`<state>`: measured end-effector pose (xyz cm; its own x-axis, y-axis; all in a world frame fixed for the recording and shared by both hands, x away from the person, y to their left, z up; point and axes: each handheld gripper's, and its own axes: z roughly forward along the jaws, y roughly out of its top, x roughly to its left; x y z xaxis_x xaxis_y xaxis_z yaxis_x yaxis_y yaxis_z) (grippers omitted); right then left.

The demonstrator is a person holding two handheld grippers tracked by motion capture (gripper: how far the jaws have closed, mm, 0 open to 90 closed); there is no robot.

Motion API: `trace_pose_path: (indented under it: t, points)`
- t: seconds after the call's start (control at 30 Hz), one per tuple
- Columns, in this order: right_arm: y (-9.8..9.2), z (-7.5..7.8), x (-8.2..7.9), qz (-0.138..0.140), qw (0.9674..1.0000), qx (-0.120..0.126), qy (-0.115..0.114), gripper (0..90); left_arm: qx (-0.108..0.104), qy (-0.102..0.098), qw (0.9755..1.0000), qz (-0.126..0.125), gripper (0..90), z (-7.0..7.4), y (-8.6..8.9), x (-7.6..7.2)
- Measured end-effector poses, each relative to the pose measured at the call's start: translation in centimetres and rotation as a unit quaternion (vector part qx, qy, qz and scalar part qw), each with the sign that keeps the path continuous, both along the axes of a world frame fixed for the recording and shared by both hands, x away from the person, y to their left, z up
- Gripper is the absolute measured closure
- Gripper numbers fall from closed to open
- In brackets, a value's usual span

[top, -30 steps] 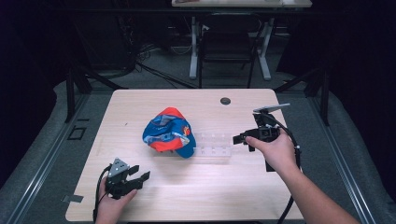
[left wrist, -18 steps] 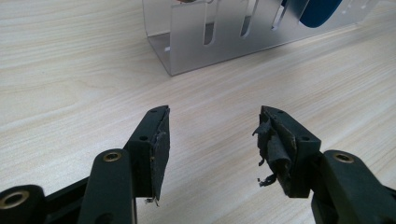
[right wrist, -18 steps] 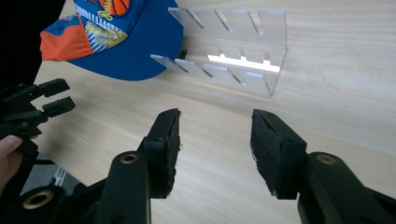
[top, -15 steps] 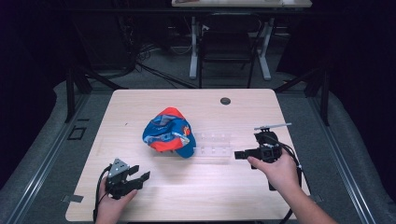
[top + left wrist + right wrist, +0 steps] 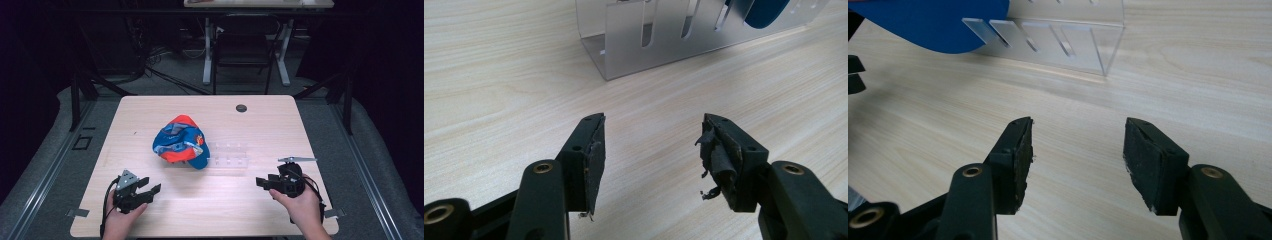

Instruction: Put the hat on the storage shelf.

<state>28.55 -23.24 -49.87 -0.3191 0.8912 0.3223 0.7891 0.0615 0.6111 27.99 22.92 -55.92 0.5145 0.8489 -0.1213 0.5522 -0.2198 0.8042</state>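
A blue, red and orange cap (image 5: 179, 141) lies crumpled near the middle of the wooden table (image 5: 150, 110), its blue brim (image 5: 933, 22) resting against a clear slotted plastic rack (image 5: 228, 155). My left gripper (image 5: 149, 190) sits low at the front left, open and holding nothing. In the left gripper view the rack (image 5: 664, 35) stands ahead of the open gripper (image 5: 651, 135), whose pads (image 5: 719, 155) are frayed. My right gripper (image 5: 264, 181) rests at the front right, open and holding nothing. In the right gripper view that gripper (image 5: 1078, 135) points at the rack (image 5: 1068, 42).
A small dark round grommet (image 5: 241, 108) sits near the table's far edge. Behind the table stand a chair (image 5: 242, 47) and another desk on a dark floor. Bare wood lies between the two grippers.
The right gripper has drawn back from beside the rack toward the front right of the table and dropped lower. The left gripper has stayed put.
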Motion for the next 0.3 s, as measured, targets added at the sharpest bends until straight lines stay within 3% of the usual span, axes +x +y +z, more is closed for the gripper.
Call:
trace_pose_path:
  t: [0.2, 0.3]
  points:
    - [-0.7, -1.9, -0.8, -0.009, 0.9997, -0.012, -0.021, 44.5, 0.003, -0.01, 0.9999, 0.004, 43.5, 0.2, -0.1, -0.1]
    - [-1.2, -2.5, -1.3, -0.009, 0.9988, -0.002, -0.047, 45.8, -0.016, -0.015, 0.9997, 0.004, 41.1, 0.6, -0.7, 0.1]
